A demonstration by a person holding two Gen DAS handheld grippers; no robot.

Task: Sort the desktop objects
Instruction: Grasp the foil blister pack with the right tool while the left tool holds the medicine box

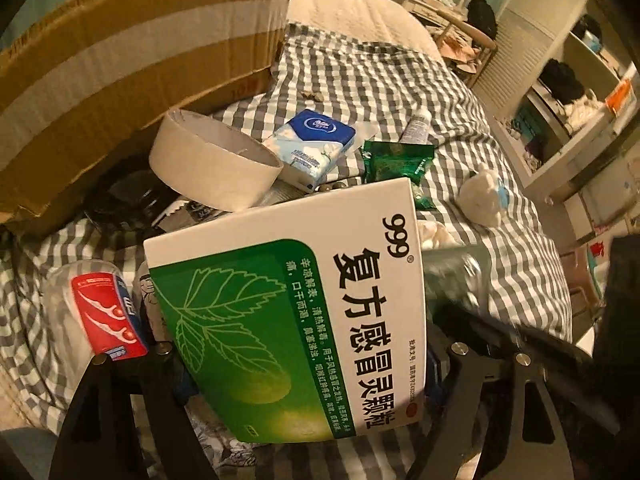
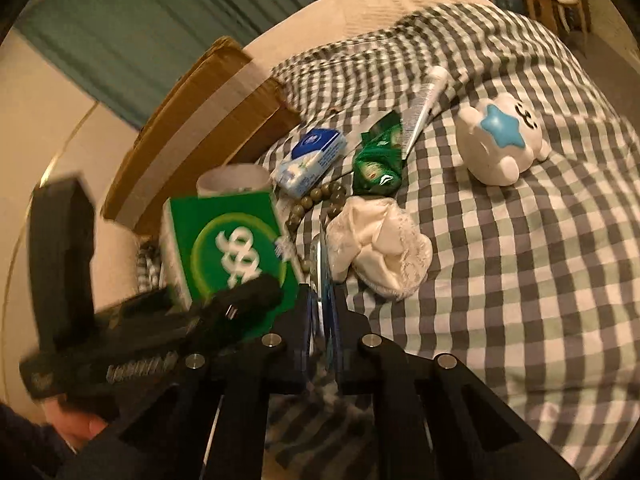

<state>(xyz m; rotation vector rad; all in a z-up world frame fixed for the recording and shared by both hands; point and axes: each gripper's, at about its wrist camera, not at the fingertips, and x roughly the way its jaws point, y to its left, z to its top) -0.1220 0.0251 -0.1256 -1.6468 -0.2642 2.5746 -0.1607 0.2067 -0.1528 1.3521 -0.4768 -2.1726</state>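
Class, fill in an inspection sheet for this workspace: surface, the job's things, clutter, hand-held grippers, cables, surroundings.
Surface: checked bedspread, wrinkled.
Job's things: green medicine box held up; tissue pack, green wrapper, tube, beads, white toy, white cloth, tape roll lying loose.
Clutter: cardboard box beside the pile.
Hand-held grippers: left gripper shut on the medicine box; right gripper shut on a thin flat item, unclear.
Cables: nothing seen.
Surroundings: shelves, chair.

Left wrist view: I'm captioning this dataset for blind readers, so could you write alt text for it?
A green-and-white medicine box marked 999 fills the centre, held between the left gripper fingers. Behind it, on a grey checked bedspread, lie a cardboard tape ring, a blue tissue pack and a green wrapper.
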